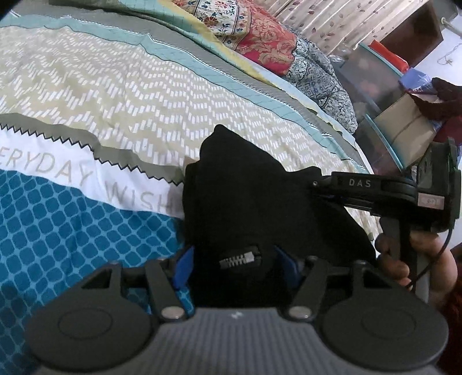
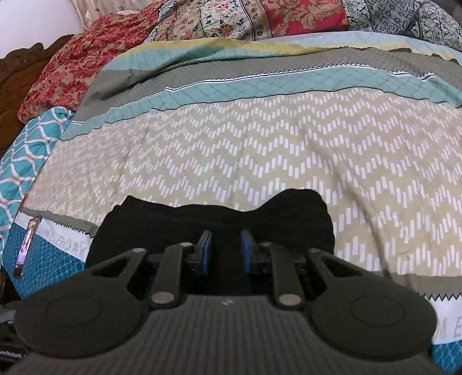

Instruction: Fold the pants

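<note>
The black pants (image 1: 245,202) lie bunched on the patterned bedspread (image 1: 115,115). In the left wrist view my left gripper (image 1: 235,265) is open, its blue pads either side of a fold of the pants with a zipper (image 1: 238,256) showing between them. My right gripper reaches in from the right (image 1: 317,187) and touches the pants' edge. In the right wrist view the pants (image 2: 216,219) lie folded in front, and my right gripper (image 2: 225,251) is open with black cloth between its blue pads (image 2: 206,253).
Floral quilts (image 2: 231,20) are piled along the far side of the bed. A glass-topped stand with a box (image 1: 404,127) stands past the bed's right edge. A carved wooden headboard (image 2: 17,60) is at the far left.
</note>
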A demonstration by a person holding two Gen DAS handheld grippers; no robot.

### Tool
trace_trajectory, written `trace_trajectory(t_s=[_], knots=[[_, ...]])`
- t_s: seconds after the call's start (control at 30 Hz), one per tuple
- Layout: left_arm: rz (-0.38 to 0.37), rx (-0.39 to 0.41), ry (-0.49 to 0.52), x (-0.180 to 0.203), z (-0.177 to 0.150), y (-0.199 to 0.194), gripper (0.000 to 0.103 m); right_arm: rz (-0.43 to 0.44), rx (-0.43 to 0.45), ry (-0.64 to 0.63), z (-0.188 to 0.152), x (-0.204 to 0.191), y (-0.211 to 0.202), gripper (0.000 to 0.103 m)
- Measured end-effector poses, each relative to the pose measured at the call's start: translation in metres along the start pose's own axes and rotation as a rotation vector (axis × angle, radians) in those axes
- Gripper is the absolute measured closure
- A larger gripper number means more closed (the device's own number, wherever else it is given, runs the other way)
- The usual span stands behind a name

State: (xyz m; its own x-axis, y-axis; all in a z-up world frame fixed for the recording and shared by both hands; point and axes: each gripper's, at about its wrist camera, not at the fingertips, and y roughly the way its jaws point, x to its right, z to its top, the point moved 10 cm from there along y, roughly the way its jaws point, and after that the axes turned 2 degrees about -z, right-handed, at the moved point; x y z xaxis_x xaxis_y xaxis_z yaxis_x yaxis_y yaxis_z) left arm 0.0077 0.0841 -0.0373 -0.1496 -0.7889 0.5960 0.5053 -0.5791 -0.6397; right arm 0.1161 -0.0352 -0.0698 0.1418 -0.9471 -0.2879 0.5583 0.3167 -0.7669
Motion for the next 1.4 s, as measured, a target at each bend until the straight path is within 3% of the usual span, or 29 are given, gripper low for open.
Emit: trace_trajectory(t_s=[0.13,0.2,0.27,0.37,0.47,0.67,1.0,1.17,1.4], knots=[[-0.038,0.021,-0.020,0.001,0.004,-0.011,0.042,0.021,0.019,0.022,0.003,0.000,-0.004,0.077],[-0.056,0.054,-0.023,0.002,0.008,-0.021,0.032,0.050,0.058,0.045,0.006,0.001,-0.019,0.067],[-0.068,0.086,-0.032,0.000,0.013,-0.031,0.025,0.079,0.119,0.058,0.010,0.004,-0.040,0.041],[-0.080,0.097,-0.053,-0.007,0.016,-0.034,0.017,0.067,0.203,0.080,0.010,0.017,-0.070,0.032],[-0.104,0.086,-0.105,-0.014,0.016,-0.029,0.011,0.072,0.217,0.136,0.000,0.037,-0.085,0.020],[-0.178,0.032,-0.161,-0.013,0.009,-0.012,0.005,0.157,0.127,0.279,-0.037,0.059,-0.078,0.017],[-0.230,-0.047,-0.174,-0.005,-0.002,0.019,0.000,0.331,-0.043,0.469,-0.071,0.043,-0.041,0.015],[-0.214,-0.064,-0.122,-0.001,-0.007,0.028,0.000,0.365,-0.036,0.512,-0.071,0.041,-0.043,0.012],[-0.239,-0.067,-0.175,-0.005,-0.004,0.028,0.000,0.372,-0.037,0.519,-0.074,0.041,-0.047,0.010]])
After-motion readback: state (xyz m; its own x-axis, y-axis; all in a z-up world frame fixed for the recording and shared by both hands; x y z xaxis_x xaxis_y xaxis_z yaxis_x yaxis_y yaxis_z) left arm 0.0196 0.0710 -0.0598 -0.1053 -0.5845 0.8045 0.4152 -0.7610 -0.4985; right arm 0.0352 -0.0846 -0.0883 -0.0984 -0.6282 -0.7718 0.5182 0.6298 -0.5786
